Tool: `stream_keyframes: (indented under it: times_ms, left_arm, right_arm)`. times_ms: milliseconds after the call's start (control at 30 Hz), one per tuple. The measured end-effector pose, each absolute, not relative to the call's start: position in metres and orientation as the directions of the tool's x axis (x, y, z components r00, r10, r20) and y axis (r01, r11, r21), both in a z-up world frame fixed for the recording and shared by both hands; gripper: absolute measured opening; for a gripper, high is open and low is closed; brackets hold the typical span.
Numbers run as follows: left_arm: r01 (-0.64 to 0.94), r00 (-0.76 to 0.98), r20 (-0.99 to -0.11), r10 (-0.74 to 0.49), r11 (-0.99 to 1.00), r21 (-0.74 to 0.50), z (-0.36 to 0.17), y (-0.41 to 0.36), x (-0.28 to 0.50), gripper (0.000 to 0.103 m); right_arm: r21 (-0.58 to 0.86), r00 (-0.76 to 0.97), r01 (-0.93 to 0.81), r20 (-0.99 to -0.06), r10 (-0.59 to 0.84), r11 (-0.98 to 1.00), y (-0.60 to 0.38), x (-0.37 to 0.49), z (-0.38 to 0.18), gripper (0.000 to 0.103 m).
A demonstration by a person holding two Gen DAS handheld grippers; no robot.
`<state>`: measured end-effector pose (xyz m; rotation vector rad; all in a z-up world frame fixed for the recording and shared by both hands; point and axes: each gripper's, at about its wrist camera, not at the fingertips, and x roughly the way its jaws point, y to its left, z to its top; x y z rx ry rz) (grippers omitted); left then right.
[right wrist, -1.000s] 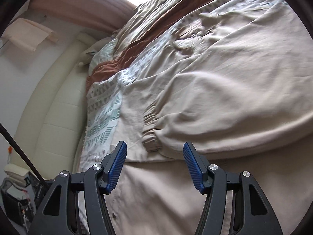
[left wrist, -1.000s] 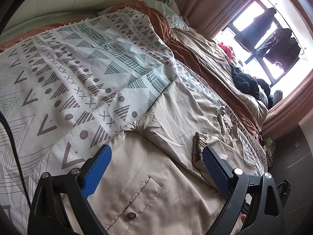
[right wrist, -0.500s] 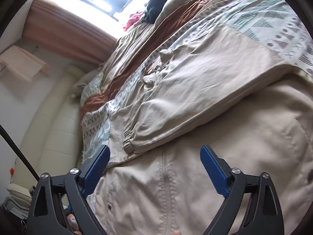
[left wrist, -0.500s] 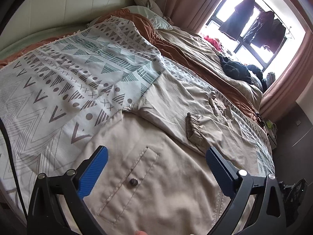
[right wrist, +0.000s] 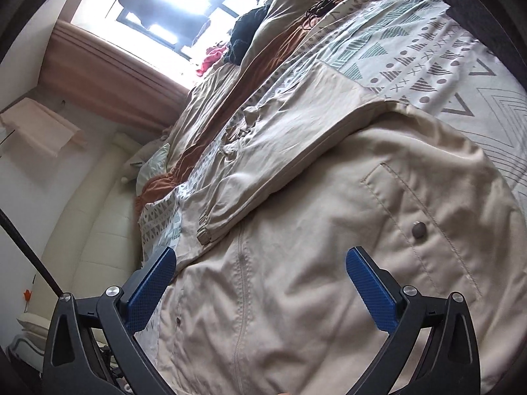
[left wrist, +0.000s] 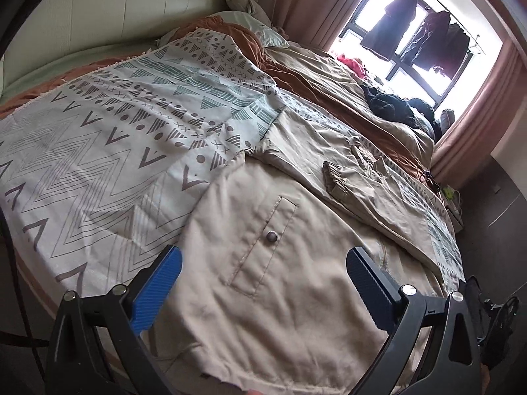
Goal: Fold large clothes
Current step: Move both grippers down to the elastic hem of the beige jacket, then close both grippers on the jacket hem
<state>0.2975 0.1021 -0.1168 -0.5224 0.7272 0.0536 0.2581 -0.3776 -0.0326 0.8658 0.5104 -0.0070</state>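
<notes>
A large beige jacket (left wrist: 280,263) lies flat on the bed, with a buttoned pocket (left wrist: 266,240) facing up and a sleeve with an elastic cuff (left wrist: 332,177) folded across it. It also shows in the right wrist view (right wrist: 313,263), with its cuff (right wrist: 206,233) at the left. My left gripper (left wrist: 263,283) is open and empty above the jacket's near hem. My right gripper (right wrist: 260,279) is open and empty above the jacket's middle seam.
A patterned white and green blanket (left wrist: 115,138) covers the bed under the jacket. Brown and tan bedding (left wrist: 329,82) and dark clothes (left wrist: 388,105) lie beyond. A padded headboard (left wrist: 98,10) is at the left; a window (left wrist: 411,33) at the back.
Both grippers have pulled back from the jacket and opened wider. More of the jacket and its pocket is now in view.
</notes>
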Motion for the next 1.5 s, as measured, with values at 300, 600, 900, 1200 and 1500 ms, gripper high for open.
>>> stream_keyframes:
  times_ms: [300, 600, 900, 1200, 1500]
  left_arm:
    - [-0.216, 0.763, -0.626, -0.161, 0.850, -0.481, -0.129, 0.133, 0.250, 0.102]
    - [-0.180, 0.750, -0.608, -0.260, 0.804, -0.566, -0.153, 0.142, 0.234, 0.086]
    - [-0.186, 0.713, -0.614, -0.339, 0.752, -0.632, -0.189, 0.150, 0.240, 0.069]
    - [-0.218, 0.665, -0.632, -0.397, 0.706, -0.673, -0.216, 0.152, 0.274, 0.061]
    - [-0.232, 0.643, -0.619, -0.451, 0.656, -0.718, -0.229, 0.149, 0.307, 0.050]
  right_arm:
    - [0.697, 0.885, 0.223, -0.438, 0.159, 0.681, -0.407, 0.179, -0.039, 0.103]
    - [0.664, 0.878, 0.280, -0.469, 0.095, 0.693, -0.446, 0.109, -0.044, 0.103]
    - [0.688, 0.839, 0.342, -0.530, 0.122, 0.640, -0.475, 0.073, -0.075, 0.091]
    - [0.751, 0.823, 0.328, -0.525, 0.217, 0.574, -0.482, 0.104, -0.095, 0.070]
    - [0.817, 0.838, 0.292, -0.469, 0.278, 0.497, -0.496, 0.135, -0.106, 0.070]
